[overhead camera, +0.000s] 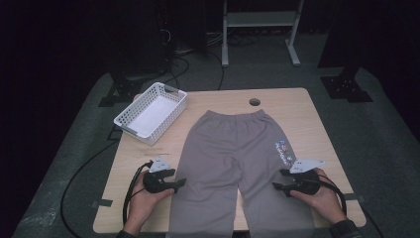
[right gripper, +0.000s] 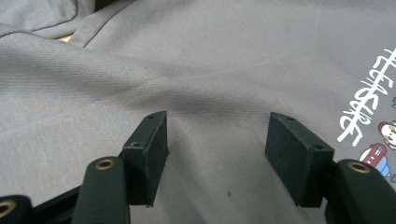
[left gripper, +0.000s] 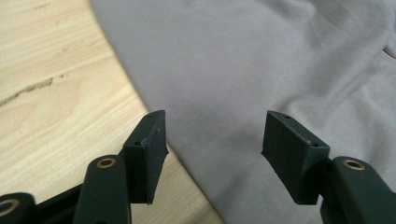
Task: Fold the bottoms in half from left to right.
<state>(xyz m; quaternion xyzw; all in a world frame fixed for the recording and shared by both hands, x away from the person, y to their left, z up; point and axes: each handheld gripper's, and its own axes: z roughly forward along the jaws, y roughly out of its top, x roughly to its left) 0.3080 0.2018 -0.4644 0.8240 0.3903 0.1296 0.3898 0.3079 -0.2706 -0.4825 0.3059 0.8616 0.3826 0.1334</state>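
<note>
Two jaw sets are standing partly open w/ nothing gripped, one each side of the grey pants (overhead camera: 237,163) lying flat on the counter (overhead camera: 307,114), waistband far, legs running toward me. Left gripper (overhead camera: 179,183) is sitting at the pants' left-leg outer edge; right gripper (overhead camera: 277,186) is over the right leg. I'm seeing wood beside the hem in left gripper view, while right gripper view gives the printed logo (right gripper: 369,116).

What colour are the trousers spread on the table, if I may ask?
Plain grey trousers with a small colourful print; high view shows them best.
</note>
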